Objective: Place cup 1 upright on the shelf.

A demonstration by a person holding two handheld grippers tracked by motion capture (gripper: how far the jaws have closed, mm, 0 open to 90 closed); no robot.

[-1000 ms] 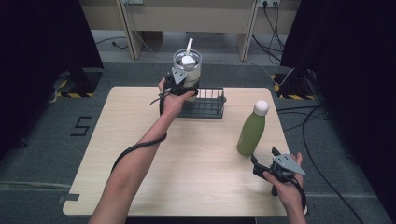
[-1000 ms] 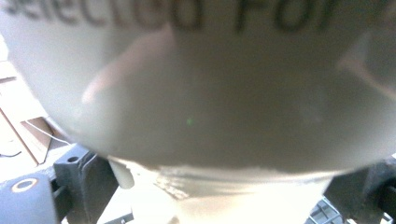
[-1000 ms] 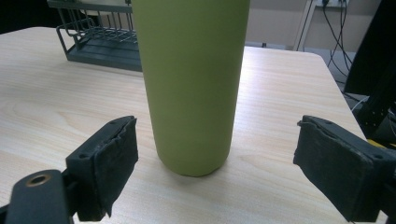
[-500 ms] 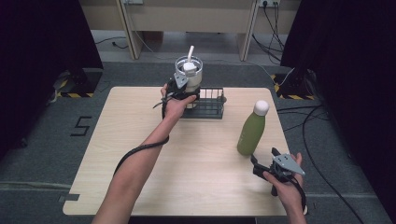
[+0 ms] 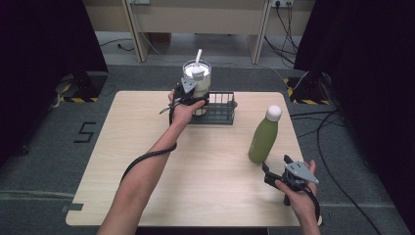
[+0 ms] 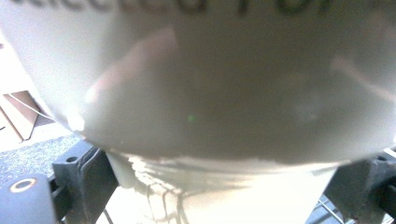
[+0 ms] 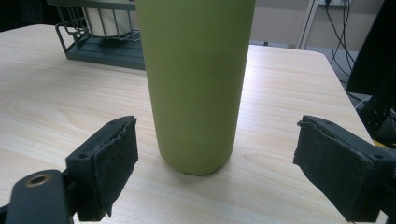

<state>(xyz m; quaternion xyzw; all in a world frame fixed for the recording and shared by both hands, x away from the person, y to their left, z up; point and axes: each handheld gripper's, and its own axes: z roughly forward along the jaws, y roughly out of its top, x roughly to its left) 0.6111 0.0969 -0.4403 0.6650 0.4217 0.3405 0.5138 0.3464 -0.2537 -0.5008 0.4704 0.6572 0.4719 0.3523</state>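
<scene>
Your left gripper (image 5: 192, 94) clamps the white cup (image 5: 197, 81), its base hidden by the rack (image 5: 219, 108); right gripper (image 7: 219, 172), at 5 o'clock, gapes.

The left forearm stretches far across the table, its left tongs (image 5: 192, 93) clamped with a jaw on either side of what they grip. The right tongs (image 5: 279, 171) sit near the right edge, jaws spread wide and pointing far-left.

A white cup (image 6: 224, 93), blurred and very close, seemingly clamped between the black jaws.
</scene>
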